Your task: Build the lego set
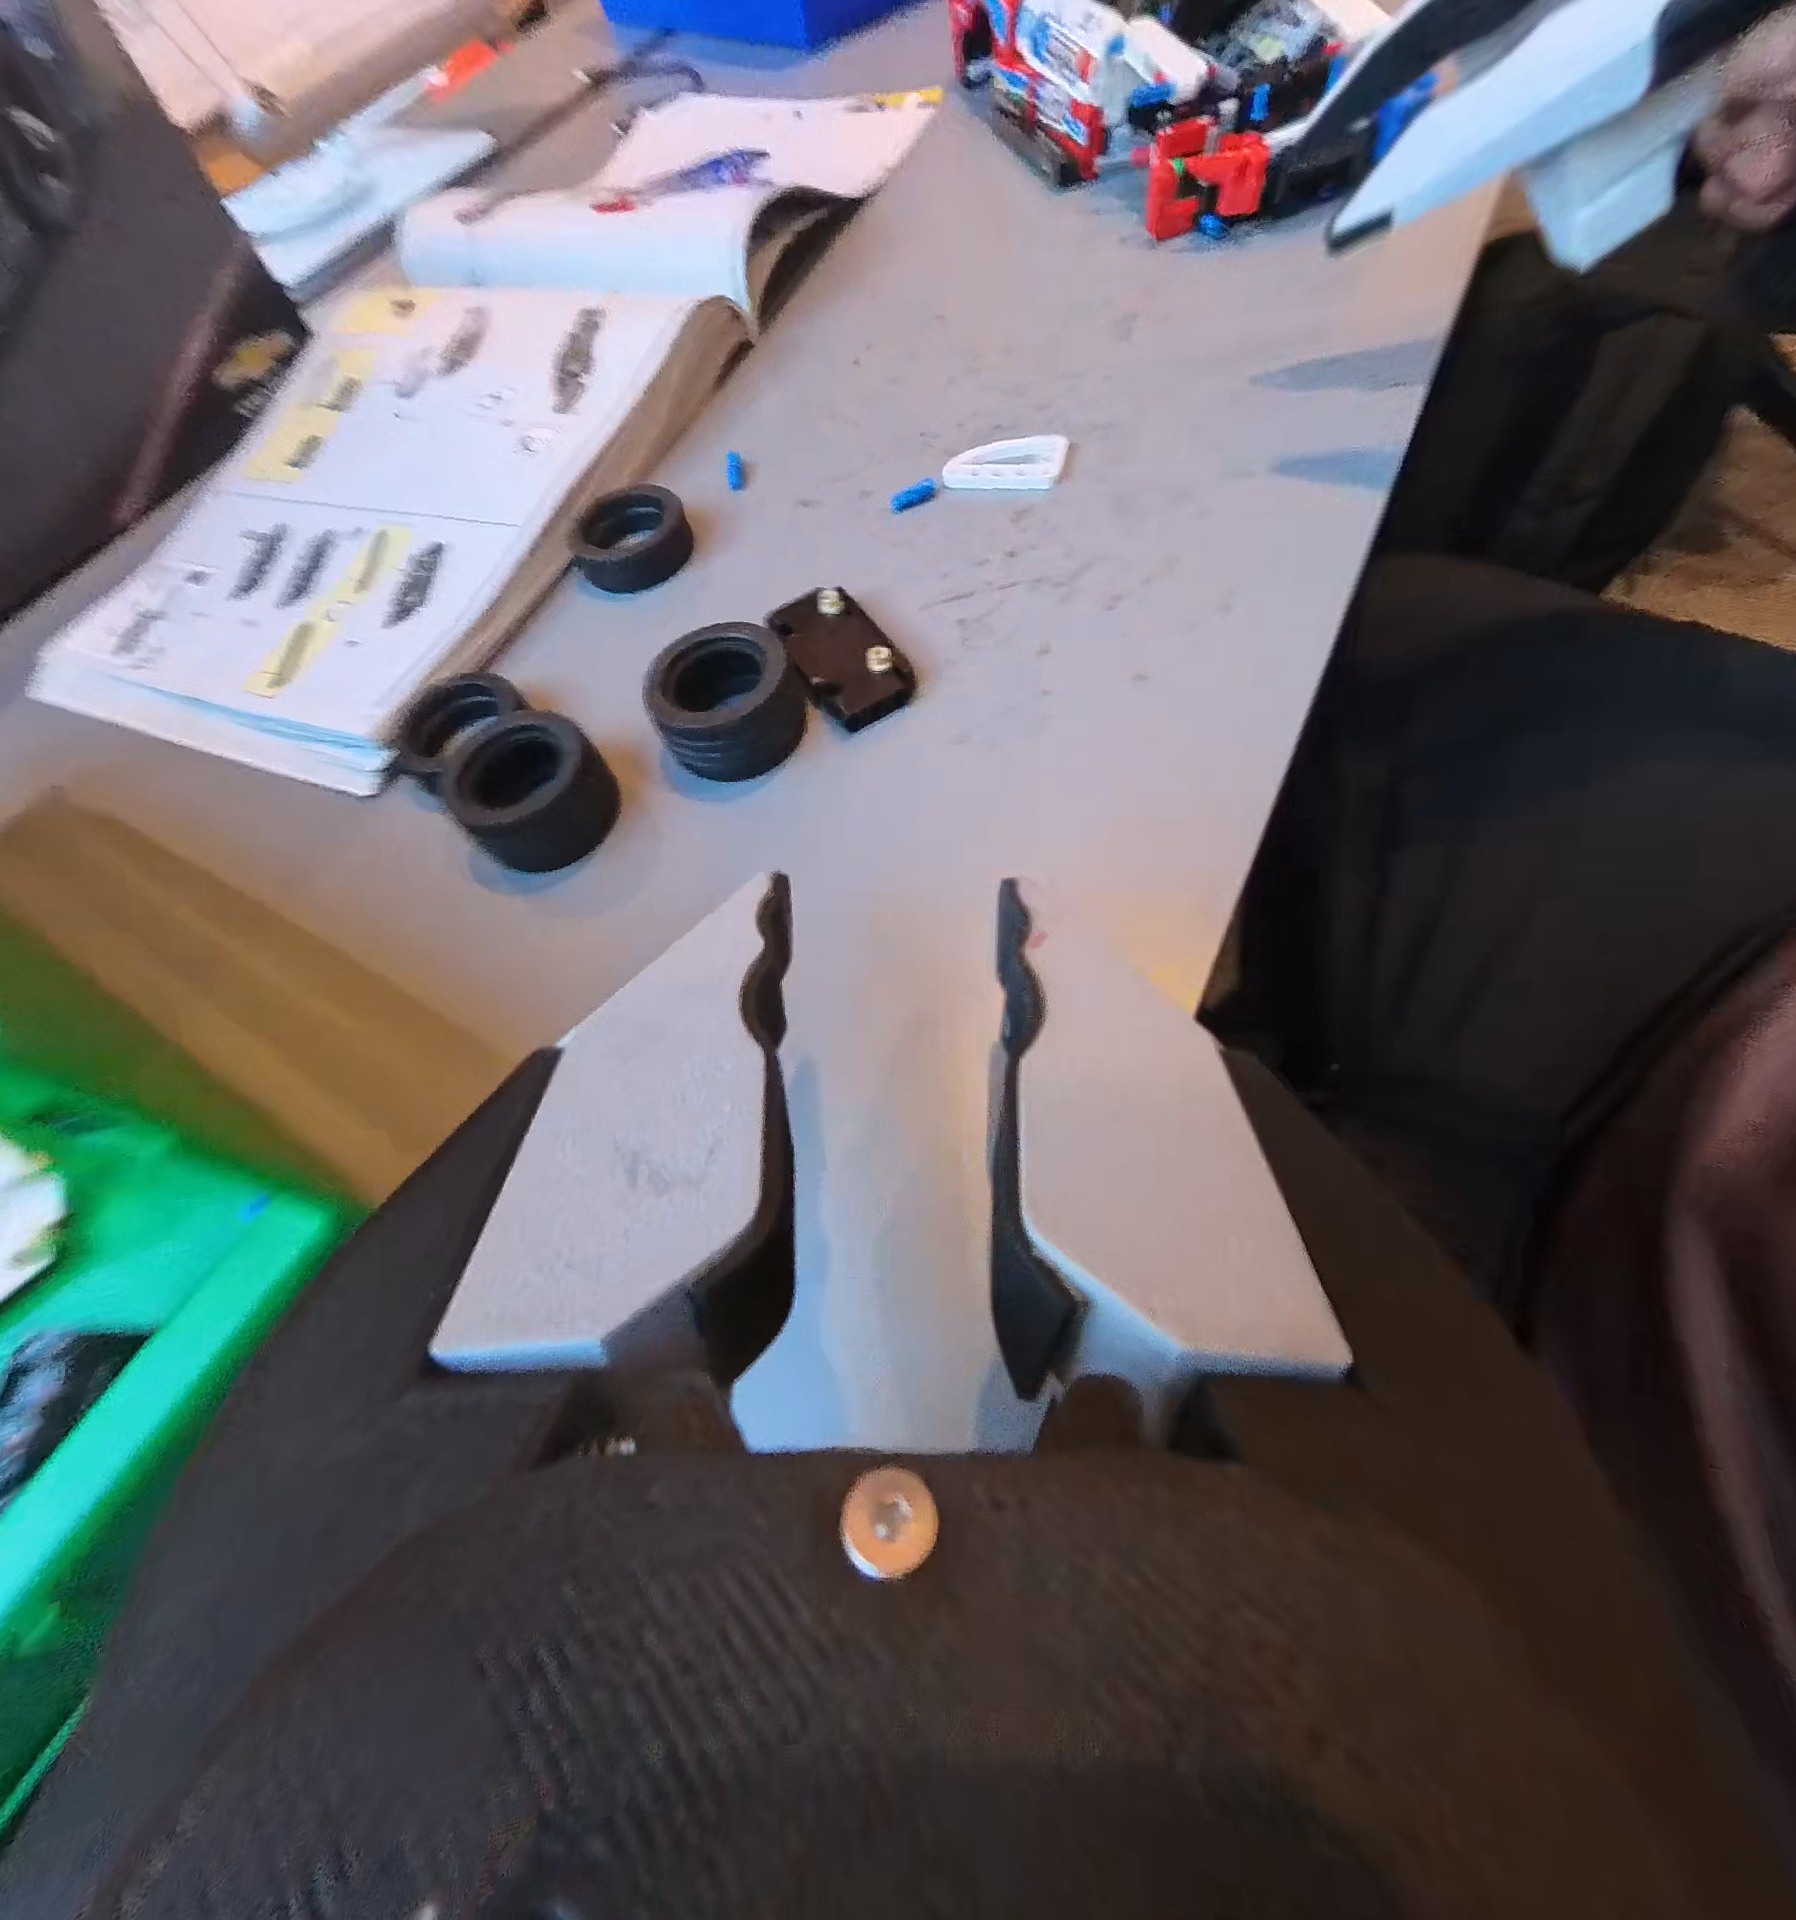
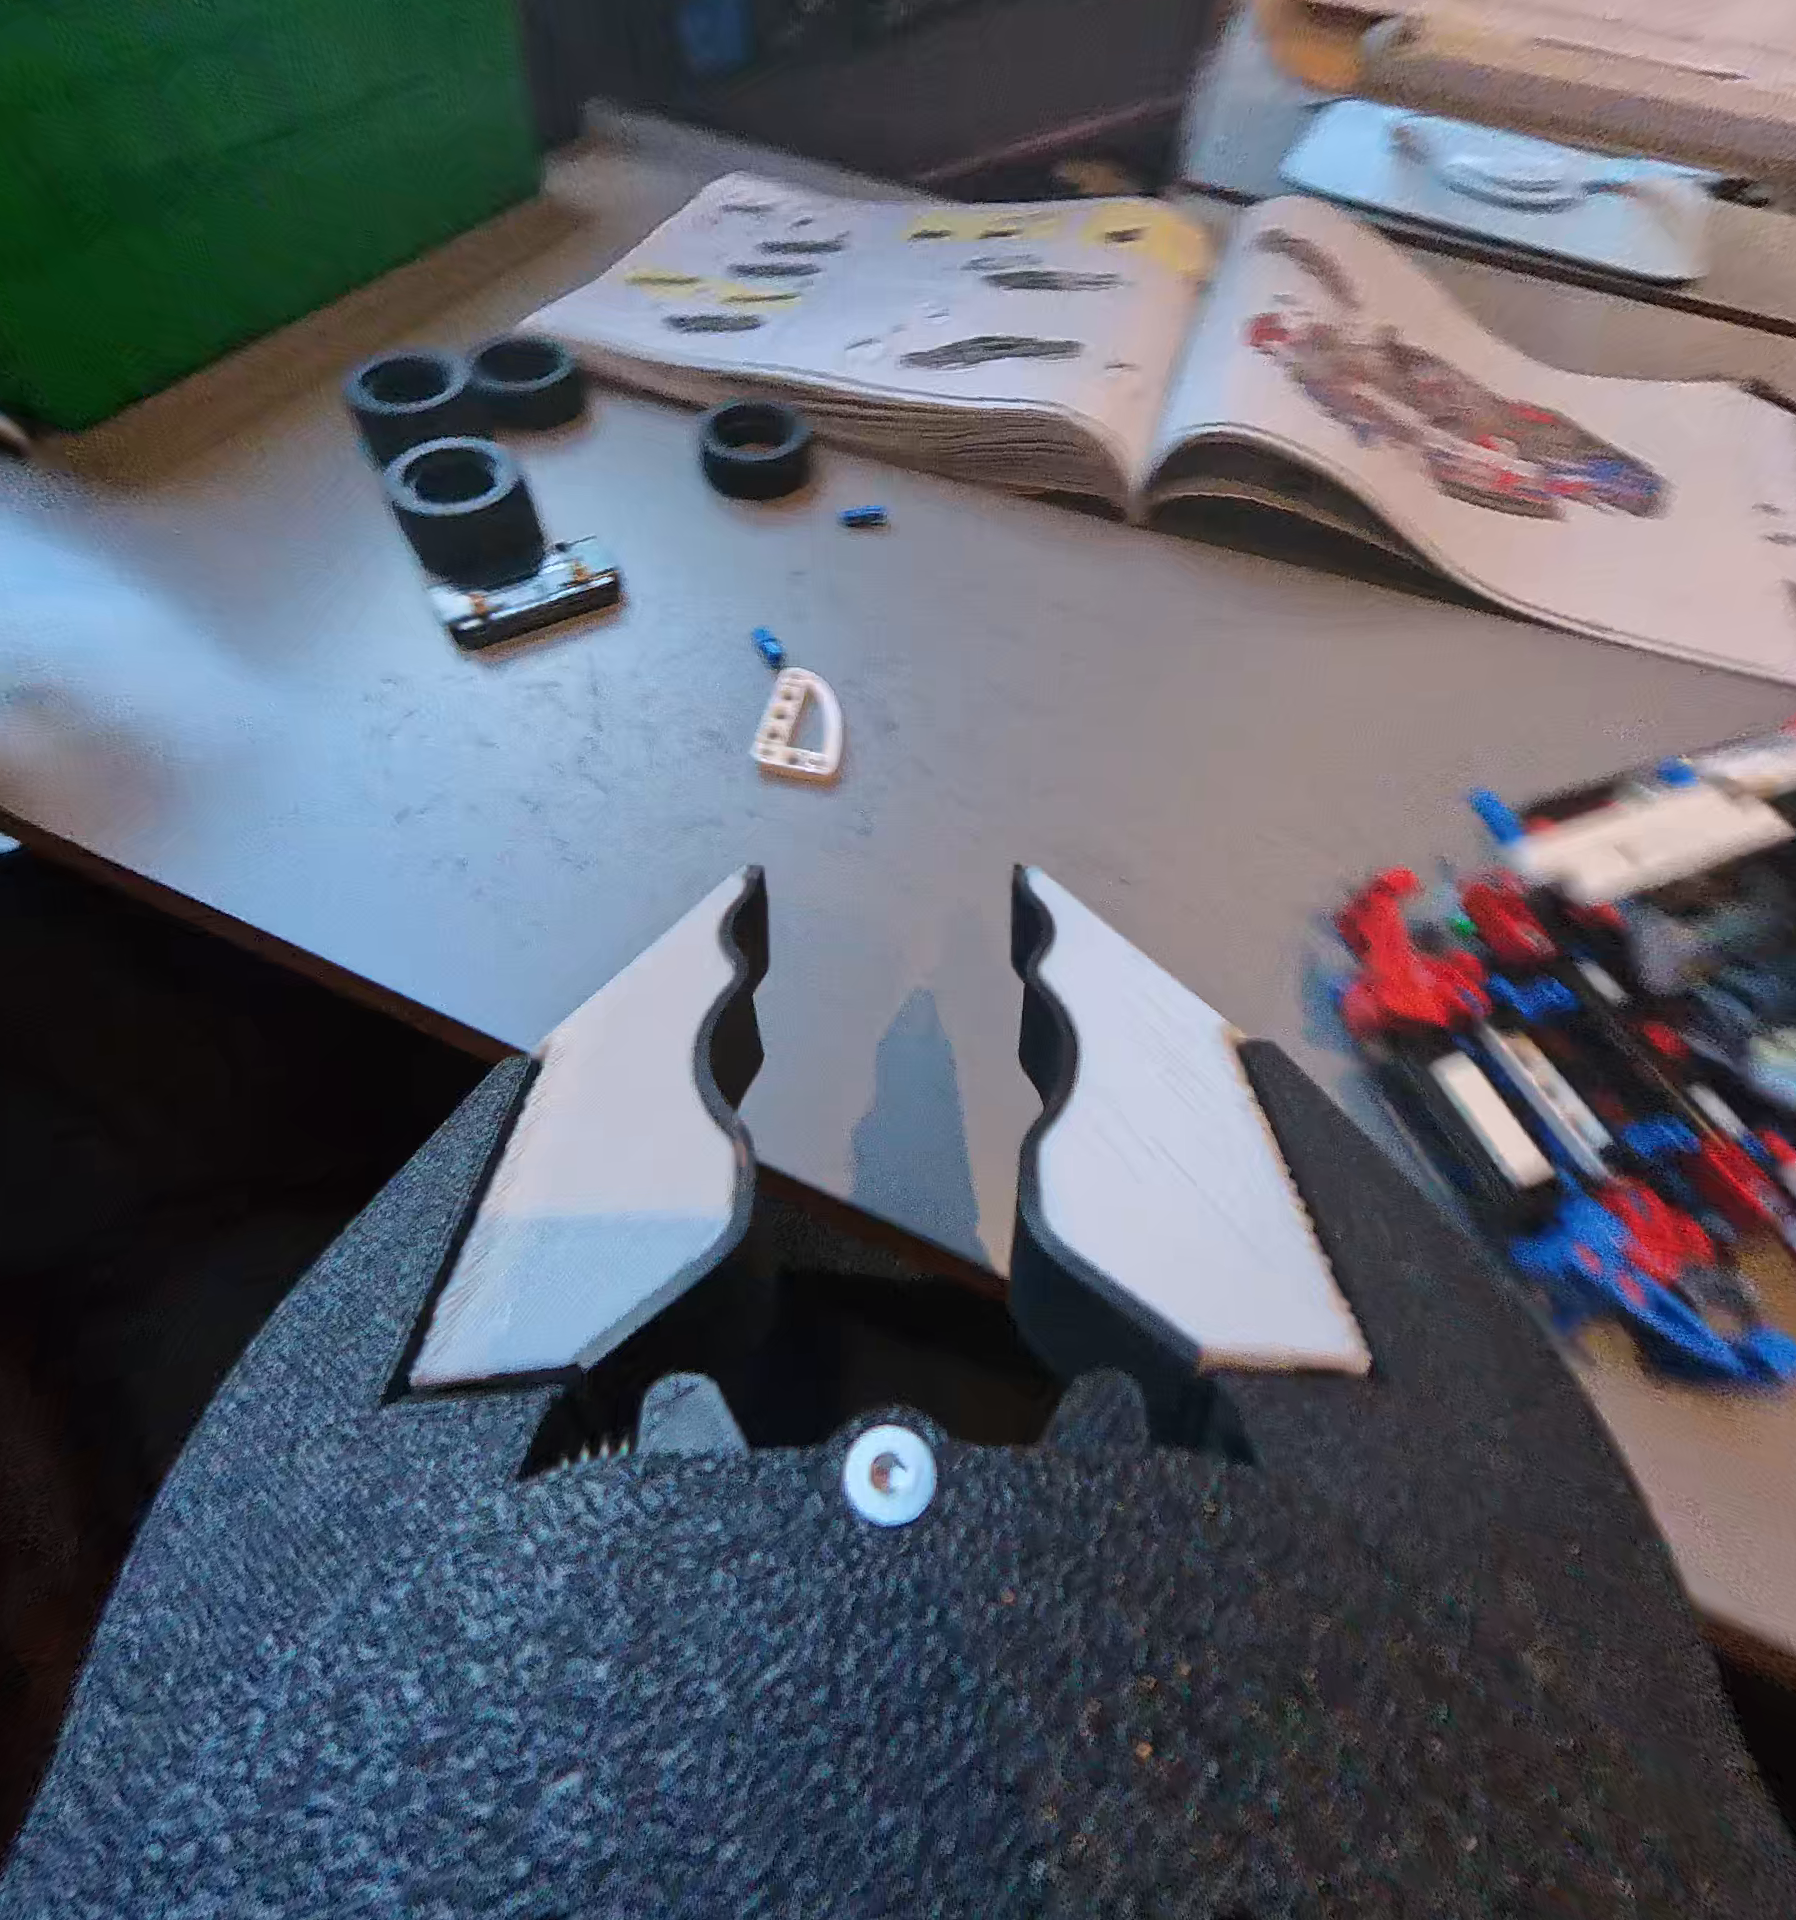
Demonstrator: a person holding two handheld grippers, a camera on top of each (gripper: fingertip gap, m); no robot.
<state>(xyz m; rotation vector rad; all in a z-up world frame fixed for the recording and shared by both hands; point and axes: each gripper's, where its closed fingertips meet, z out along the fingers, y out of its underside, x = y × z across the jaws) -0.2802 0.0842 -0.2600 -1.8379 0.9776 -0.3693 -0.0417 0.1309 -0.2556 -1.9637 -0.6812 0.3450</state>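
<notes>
A partly built red, blue and white lego car (image 1: 1164,114) stands at the far end of the grey table (image 1: 1081,727); it also shows in the right wrist view (image 2: 1600,1101) at the right. Several black tyres (image 1: 728,707) (image 2: 458,488) lie loose beside a black block (image 1: 842,660) (image 2: 530,603). A white curved piece (image 1: 1008,462) (image 2: 798,727) and two blue pins (image 1: 913,496) (image 2: 767,644) lie mid-table. My left gripper (image 1: 894,894) is open and empty above the near table. My right gripper (image 2: 889,883) is open and empty, short of the white piece. The right gripper's white body (image 1: 1517,114) shows beside the car.
An open instruction book (image 1: 374,520) (image 2: 977,332) lies along the table's side. A green box (image 1: 94,1351) (image 2: 219,187) stands off the table's end. A black chair (image 1: 1600,883) sits along the table's right edge. A white tray (image 2: 1496,187) stands behind the book. Spacing between my two grippers at the tips: around 25 cm. It is some 10 cm from my right tips to the white curved piece (image 2: 798,727). Seen from the left wrist view (image 1: 1014,461) as well.
</notes>
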